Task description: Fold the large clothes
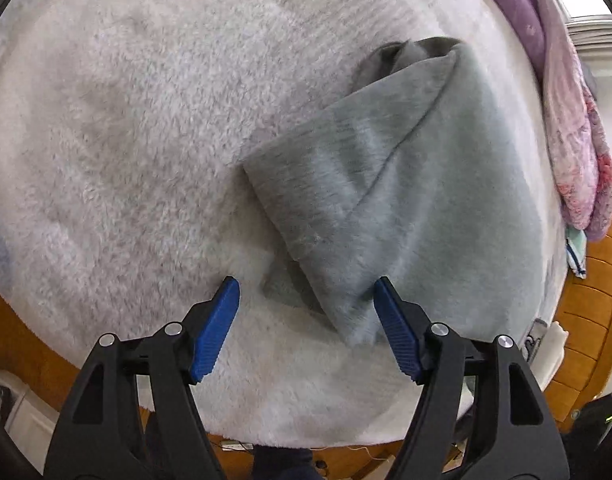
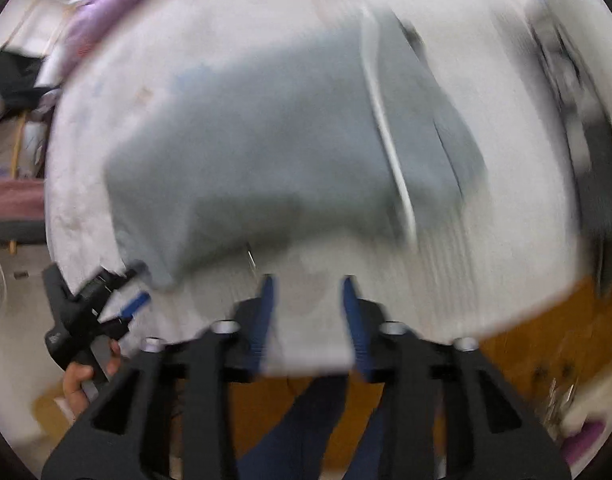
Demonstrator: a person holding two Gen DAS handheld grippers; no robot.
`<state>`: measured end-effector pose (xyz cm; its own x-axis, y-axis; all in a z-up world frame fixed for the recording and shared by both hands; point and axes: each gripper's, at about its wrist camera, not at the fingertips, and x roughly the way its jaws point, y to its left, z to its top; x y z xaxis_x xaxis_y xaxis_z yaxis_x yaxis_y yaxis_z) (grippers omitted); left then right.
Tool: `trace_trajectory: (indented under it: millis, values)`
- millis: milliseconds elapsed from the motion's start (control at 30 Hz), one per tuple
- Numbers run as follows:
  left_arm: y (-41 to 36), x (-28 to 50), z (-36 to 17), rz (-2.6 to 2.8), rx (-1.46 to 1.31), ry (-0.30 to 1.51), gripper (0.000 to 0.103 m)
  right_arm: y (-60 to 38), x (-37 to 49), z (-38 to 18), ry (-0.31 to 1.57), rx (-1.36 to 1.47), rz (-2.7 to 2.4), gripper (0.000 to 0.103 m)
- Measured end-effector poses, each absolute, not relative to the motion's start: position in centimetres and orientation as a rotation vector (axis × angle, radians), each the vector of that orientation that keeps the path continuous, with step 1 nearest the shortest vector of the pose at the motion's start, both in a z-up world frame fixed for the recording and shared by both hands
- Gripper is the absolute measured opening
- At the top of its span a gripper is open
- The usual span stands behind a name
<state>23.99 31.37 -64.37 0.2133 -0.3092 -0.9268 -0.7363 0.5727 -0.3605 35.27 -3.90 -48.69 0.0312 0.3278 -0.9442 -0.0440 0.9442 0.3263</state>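
A grey-green fleece garment (image 1: 406, 184) lies partly folded on a white fluffy blanket (image 1: 126, 140). Its lower corner reaches down between my left gripper's fingers. My left gripper (image 1: 305, 282) is open just above that corner, and its pads are not pressing on the cloth. The right wrist view is blurred. There the garment (image 2: 266, 152) spreads across the blanket (image 2: 486, 240), with a white strip (image 2: 386, 140) running down it. My right gripper (image 2: 306, 280) hangs over bare blanket near the front edge, jaws a little apart with nothing between them. My left gripper (image 2: 126, 300) shows at the garment's lower left corner.
Purple and pink bedding (image 1: 566, 120) is piled along the blanket's right side. An orange wooden frame (image 1: 594, 312) borders the bed. A hand (image 2: 82, 380) holds the left tool, and legs in dark blue trousers (image 2: 306, 420) stand at the front edge.
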Motion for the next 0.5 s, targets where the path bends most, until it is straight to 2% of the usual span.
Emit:
trace_trajectory:
  millis: [33, 67, 133, 233, 500]
  values:
    - [31.3, 24.3, -64.7, 0.381, -0.984, 1.378, 0.072, -2.9, 36.6, -48.7, 1.472, 0.256, 0.333, 0.002]
    - [31.1, 24.6, -64.9, 0.383, -0.988, 1.377, 0.073, -1.7, 38.0, -49.1, 1.450, 0.262, 0.363, 0.001]
    - [31.0, 24.9, -65.1, 0.368, -0.989, 1.373, 0.080, 0.6, 40.4, -50.1, 1.409, 0.273, 0.396, 0.000]
    - [30.4, 26.0, -65.2, 0.361, -0.975, 1.374, 0.080, 3.8, 42.8, -51.8, 1.372, 0.204, 0.394, 0.000]
    - [30.4, 25.5, -65.0, 0.325, -1.014, 1.347, 0.080, 6.3, 45.6, -59.9, 1.503, 0.102, 0.378, 0.000]
